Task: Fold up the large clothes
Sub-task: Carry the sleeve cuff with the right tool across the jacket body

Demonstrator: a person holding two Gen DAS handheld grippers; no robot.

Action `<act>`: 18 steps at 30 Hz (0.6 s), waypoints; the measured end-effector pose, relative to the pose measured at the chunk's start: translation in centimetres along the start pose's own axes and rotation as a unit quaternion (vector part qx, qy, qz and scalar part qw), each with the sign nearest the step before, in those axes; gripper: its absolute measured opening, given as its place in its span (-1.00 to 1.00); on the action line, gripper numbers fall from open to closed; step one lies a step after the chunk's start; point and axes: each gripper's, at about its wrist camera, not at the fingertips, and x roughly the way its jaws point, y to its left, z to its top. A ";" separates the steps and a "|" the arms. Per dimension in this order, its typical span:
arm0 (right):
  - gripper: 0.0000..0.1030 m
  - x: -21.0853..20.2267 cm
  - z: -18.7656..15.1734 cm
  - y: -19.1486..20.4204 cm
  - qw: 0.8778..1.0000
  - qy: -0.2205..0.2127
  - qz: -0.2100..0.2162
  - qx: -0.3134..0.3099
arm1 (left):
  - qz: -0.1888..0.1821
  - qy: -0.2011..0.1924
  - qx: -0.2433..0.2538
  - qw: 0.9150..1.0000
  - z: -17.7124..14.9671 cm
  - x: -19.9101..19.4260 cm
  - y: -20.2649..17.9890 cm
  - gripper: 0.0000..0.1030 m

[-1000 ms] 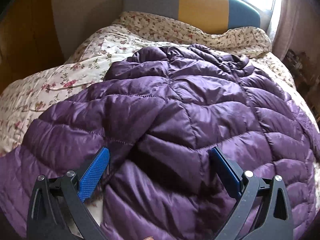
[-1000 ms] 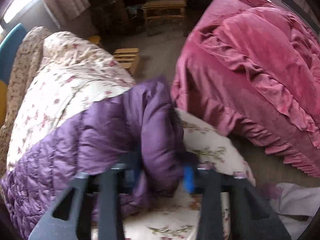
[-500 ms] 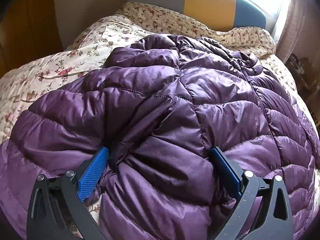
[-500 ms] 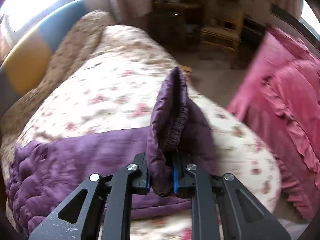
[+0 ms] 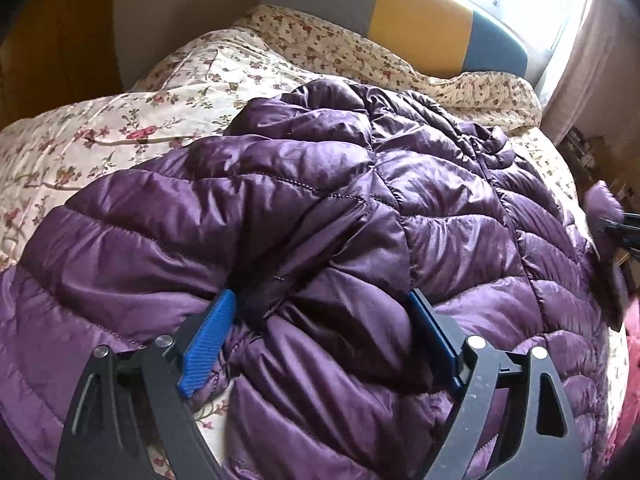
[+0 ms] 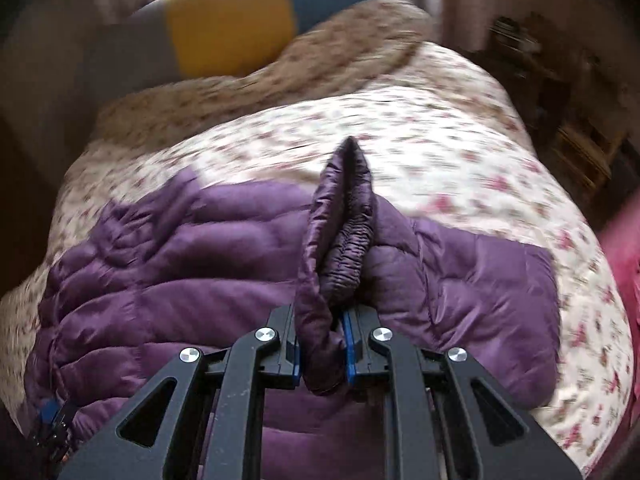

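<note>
**Purple jacket spread on the bed, one cuff pinched, one fold straddled**

The left wrist view is showing the bulk of the quilted, shiny purple down jacket (image 5: 360,208) lying across the cream floral bedspread (image 5: 132,128), with its collar end pointing toward the grey, yellow and blue padded headboard (image 5: 420,20) and its central seam running away from the camera. At that view's right edge a blurred scrap of purple fabric is sitting in a dark tool, too small to read further.

The right wrist view is giving what the other lacks: the jacket seen from the side, its long axis lying left to right across the bed, and the elasticated purple sleeve cuff (image 6: 344,240) standing up off the jacket body, pointing away from the camera toward the headboard. The background here is smeared with motion blur. A patch of pink-red fabric (image 6: 628,248) is showing at the right edge.

The right tool (image 6: 322,354) is gripping narrowly, its blue pads pressing on the sleeve end just below the cuff.

The left tool (image 5: 320,340) is standing wide, its jaws having just been closing slightly, straddling a puffy fold of the jacket near its lower edge; both blue pads seem to be lying against the fabric, though I cannot tell whether they are pressing it.
</note>
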 end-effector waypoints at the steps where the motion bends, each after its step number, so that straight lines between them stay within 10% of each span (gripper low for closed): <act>1: -0.73 0.5 -0.1 1.2 1.000 0.003 0.007 -0.009 | -0.002 -0.001 -0.001 1.000 0.0 0.0 0.0 0.66; 18: -0.73 3.4 -7.1 14.1 0.981 0.042 0.074 -0.172 | -0.022 -0.009 -0.023 0.999 -0.2 -1.1 1.1 0.45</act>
